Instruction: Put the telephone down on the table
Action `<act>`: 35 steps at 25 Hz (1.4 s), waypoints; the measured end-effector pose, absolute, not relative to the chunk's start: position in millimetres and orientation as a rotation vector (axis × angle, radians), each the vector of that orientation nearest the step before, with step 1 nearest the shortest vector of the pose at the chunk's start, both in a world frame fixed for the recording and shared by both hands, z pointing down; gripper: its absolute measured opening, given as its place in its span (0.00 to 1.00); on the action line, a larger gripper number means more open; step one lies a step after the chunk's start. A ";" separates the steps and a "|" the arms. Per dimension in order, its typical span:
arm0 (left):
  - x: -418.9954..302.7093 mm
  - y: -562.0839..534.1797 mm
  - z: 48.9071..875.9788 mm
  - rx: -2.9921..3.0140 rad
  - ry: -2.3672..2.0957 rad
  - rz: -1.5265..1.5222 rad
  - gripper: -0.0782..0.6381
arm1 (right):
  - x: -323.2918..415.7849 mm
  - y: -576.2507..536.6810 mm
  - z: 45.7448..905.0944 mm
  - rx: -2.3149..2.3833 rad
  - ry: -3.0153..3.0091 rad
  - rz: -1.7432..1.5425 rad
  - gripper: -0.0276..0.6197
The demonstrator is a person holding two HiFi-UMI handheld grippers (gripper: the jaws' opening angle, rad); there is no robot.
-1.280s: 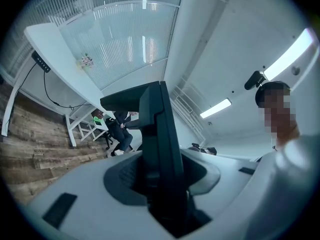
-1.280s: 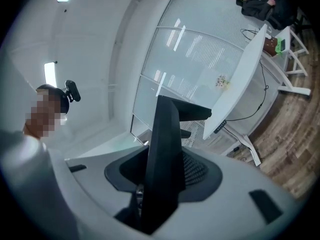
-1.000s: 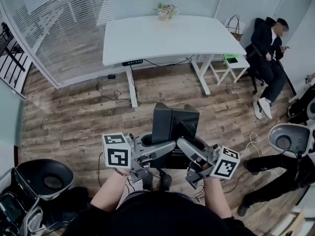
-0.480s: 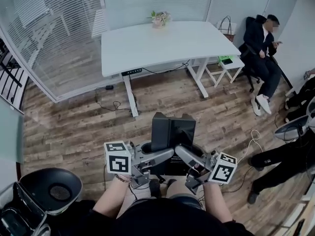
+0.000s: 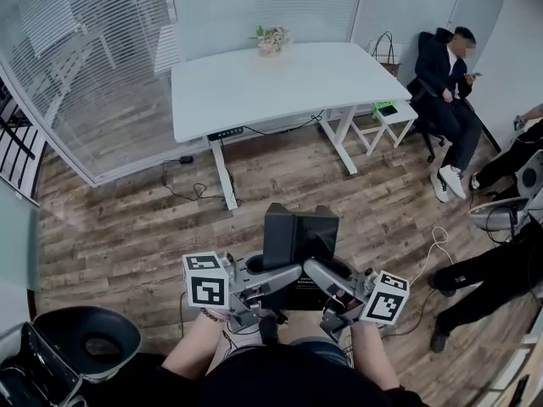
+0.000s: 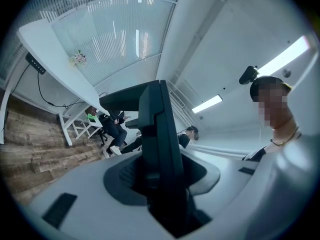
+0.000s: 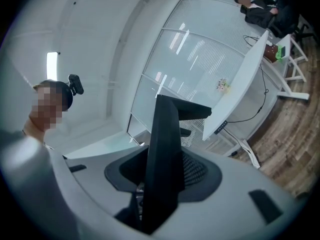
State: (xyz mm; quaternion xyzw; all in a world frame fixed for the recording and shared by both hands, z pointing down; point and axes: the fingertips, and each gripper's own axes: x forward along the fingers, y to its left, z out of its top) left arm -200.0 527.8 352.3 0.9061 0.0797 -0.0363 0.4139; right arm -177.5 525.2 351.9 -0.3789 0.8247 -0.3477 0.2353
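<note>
Inspector: Weight first. How would the black, boxy plastic desk telephone (image 5: 299, 240) handle?

Handler: Judged by its look, it is stiff and fairly light, a hard shell that will not flex. Its smooth sides could slip in a pinch, and any loose part, such as a handset, might shift if the body tilts. No view shows clearly whether a handset sits on it.

Inspector: Where should it be taken hold of?

Handler: By 2 opposite sides, low on the body, which is how it is held. The left tool (image 5: 287, 273) clamps 1 flank and the right tool (image 5: 317, 270) clamps the other. Each gripper view shows a dark slab of the telephone filling the gap between that tool's jaws. Level carrying and a flat set-down on its base would suit it best.

Inspector: Where is it?

Handler: It is in the air, just in front of the person's body and above the wooden plank floor (image 5: 127, 219). It is well apart from the white rectangular worktop (image 5: 254, 83) where it belongs.

Inspector: Counts?

Handler: 1 telephone, 2 tools and 1 worktop. 1 small pot of flowers (image 5: 270, 39) stands near the worktop's far edge. 1 small white side stool (image 5: 392, 113) is beside it, and 1 seated person in dark clothes (image 5: 445, 70) is beyond that. Parts of other people show at the right edge, too cut off to count.
</note>
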 end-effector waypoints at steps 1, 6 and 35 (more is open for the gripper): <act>-200.5 525.7 352.9 2.279 0.195 -0.092 0.37 | -178.1 523.0 352.2 -1.034 2.265 -0.955 0.30; -197.5 508.2 353.7 2.275 0.168 -0.116 0.37 | -175.5 504.7 353.0 -1.009 2.282 -0.961 0.30; -101.4 344.2 342.6 2.308 0.085 -0.158 0.37 | -80.1 339.1 340.7 -0.909 2.354 -0.939 0.30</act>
